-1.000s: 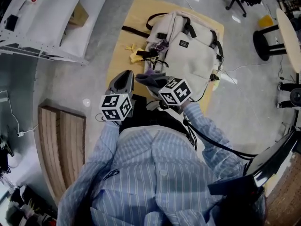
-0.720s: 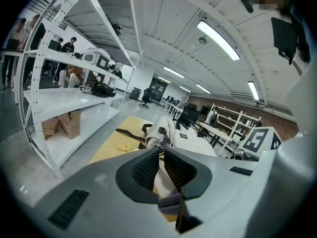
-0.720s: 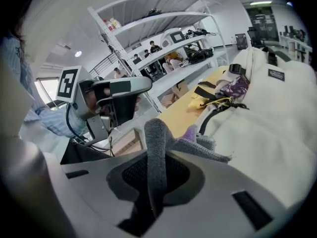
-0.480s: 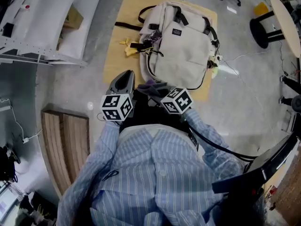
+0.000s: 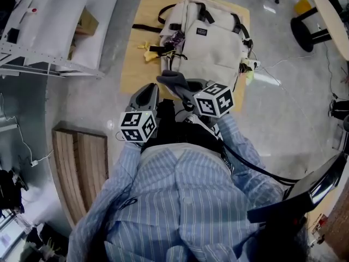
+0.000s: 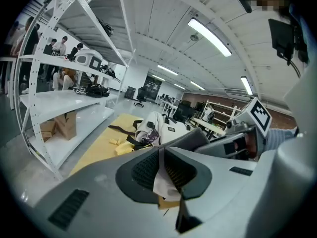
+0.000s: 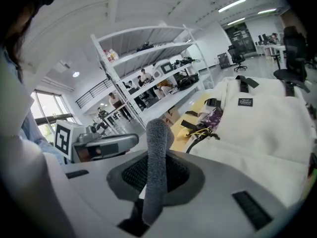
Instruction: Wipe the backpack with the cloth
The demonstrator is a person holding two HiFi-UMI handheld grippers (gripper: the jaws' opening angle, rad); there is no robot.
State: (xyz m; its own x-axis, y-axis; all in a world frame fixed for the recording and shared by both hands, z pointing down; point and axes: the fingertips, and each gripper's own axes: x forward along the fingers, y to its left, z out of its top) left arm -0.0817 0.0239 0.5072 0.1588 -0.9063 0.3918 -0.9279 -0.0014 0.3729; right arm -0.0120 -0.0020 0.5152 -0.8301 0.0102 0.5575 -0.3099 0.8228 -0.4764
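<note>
The backpack (image 5: 215, 48) lies flat on a tan mat (image 5: 136, 70) on a grey concrete floor (image 5: 283, 113), with open floor to its right and a white shelving rack (image 5: 54, 31) on its left (wooden slats (image 5: 82, 168) lie nearer the person). The right gripper (image 5: 188, 86) pinches the grey cloth (image 5: 173, 81) by the backpack's near edge. The left gripper (image 5: 146, 94), jaws together and empty, hangs beside it.

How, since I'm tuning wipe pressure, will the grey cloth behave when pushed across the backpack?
Probably floppy: the cloth bends over beyond the right gripper clamping it. Its fuzzy nap suggests light and grippy, not slippery, so it may bunch against the backpack.
</note>
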